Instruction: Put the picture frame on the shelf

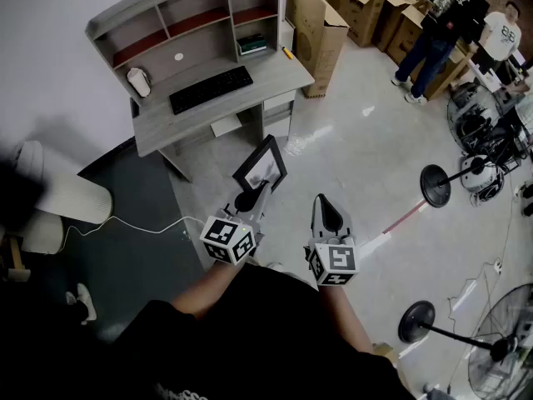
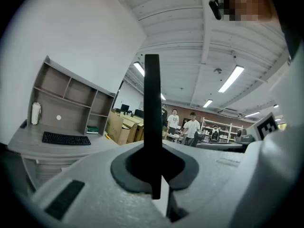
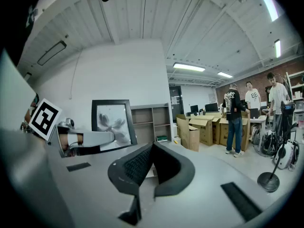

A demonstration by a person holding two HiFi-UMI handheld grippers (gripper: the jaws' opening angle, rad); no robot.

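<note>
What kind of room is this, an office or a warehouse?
Likely a workshop or lab with an office corner: a desk with a shelf and keyboard stands beside stacked cardboard boxes, and floor fans sit on the bare floor.

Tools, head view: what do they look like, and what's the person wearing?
The left tool and right tool have light grey bodies tapering to black textured pads. Each carries a white cube with black square markers at the back. No cables show. The person wears a black short-sleeved shirt.
</note>
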